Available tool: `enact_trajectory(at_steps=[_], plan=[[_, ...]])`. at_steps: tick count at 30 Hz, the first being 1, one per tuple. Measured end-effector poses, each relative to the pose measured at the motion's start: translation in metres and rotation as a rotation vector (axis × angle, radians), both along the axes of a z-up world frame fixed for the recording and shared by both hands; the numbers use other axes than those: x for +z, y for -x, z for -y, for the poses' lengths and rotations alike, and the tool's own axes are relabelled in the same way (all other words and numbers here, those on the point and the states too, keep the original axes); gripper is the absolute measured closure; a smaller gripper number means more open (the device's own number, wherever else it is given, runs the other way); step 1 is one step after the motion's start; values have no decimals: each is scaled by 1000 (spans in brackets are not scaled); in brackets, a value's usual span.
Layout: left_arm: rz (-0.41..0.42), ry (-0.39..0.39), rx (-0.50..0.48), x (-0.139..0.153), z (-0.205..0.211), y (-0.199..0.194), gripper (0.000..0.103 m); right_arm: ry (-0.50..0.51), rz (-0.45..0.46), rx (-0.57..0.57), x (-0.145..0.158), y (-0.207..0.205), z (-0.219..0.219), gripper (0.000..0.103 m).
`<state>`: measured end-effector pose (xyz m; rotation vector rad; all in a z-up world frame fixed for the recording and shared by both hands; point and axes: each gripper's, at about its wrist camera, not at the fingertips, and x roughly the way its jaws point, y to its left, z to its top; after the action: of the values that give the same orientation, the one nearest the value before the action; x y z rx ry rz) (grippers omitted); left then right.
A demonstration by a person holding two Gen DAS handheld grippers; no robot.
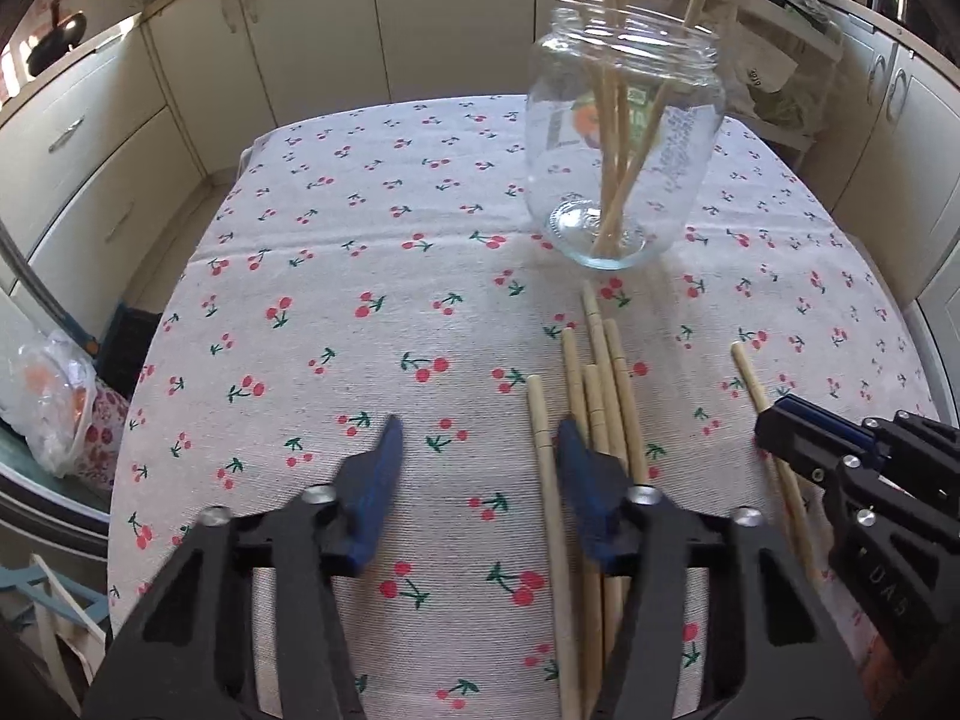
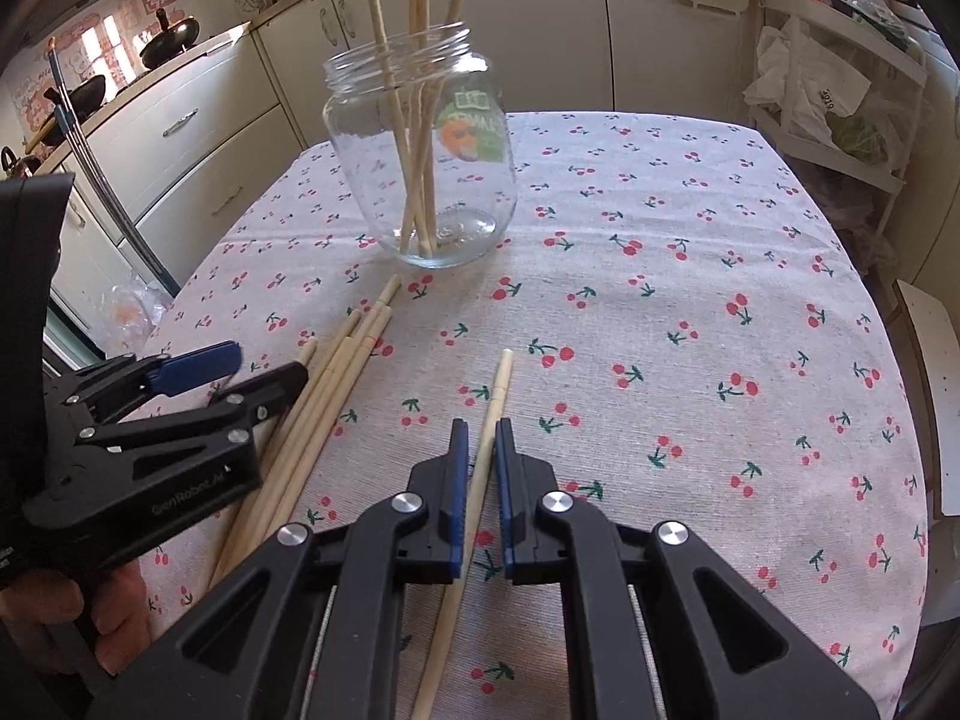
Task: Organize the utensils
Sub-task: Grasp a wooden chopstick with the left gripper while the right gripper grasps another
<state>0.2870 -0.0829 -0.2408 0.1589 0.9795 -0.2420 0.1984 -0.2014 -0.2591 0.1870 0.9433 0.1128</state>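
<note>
While the left gripper (image 1: 477,438) tilts down unclenched, the right gripper (image 2: 482,429) clenches 1 chopstick (image 2: 498,384)

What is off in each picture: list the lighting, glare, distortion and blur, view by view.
Left wrist view: fisheye bends the cabinets into curves and darkens the corners; the glass jar carries bright reflections that blur its label; the left gripper is sharp. Right wrist view: the same bending; daylight washes out the cloth, and the single chopstick between the right gripper's pads is crisp.
</note>
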Motion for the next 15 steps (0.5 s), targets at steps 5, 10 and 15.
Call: enact_trajectory(at_steps=[5, 10, 15], plan=[[-5, 1, -13, 1, 0, 1, 71, 7, -15, 20, 1, -2, -2, 93], [-11, 8, -1, 1, 2, -1, 65, 29, -28, 12, 2, -5, -6, 93], [-7, 10, 1, 0, 3, 0, 65, 61, -24, 19, 2, -4, -10, 93]])
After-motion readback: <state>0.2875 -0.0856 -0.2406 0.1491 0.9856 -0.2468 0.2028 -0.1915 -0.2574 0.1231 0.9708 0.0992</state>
